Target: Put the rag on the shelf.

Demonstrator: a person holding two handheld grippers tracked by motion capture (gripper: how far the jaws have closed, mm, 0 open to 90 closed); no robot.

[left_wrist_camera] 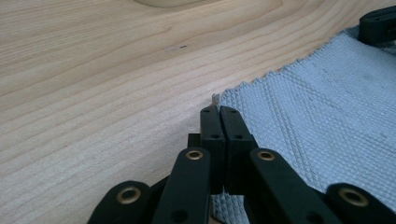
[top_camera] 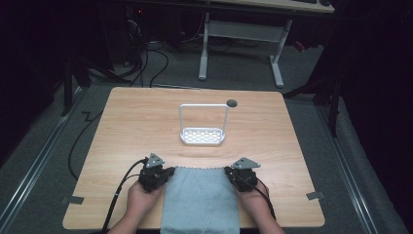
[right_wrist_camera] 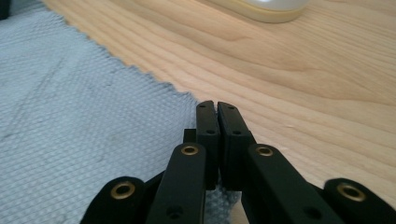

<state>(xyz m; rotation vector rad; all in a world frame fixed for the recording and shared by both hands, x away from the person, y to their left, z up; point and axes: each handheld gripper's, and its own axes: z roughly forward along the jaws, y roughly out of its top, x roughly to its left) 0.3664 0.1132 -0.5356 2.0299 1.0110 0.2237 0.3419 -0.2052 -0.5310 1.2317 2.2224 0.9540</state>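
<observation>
A grey waffle-weave cloth lies flat at the table's near edge and hangs a little over it. My left gripper sits at the cloth's far left corner. In the left gripper view its jaws are pressed together with a small tip of the cloth sticking out between them. My right gripper sits at the far right corner. Its jaws are closed right at the corner of the cloth, which runs in under them. A hand holds each gripper low on the table.
A white wire rack with a tall loop handle stands mid-table, beyond the cloth. A dark round hole is in the wooden table behind it. Cables trail from both grippers toward the near edge. A desk frame stands on the floor behind.
</observation>
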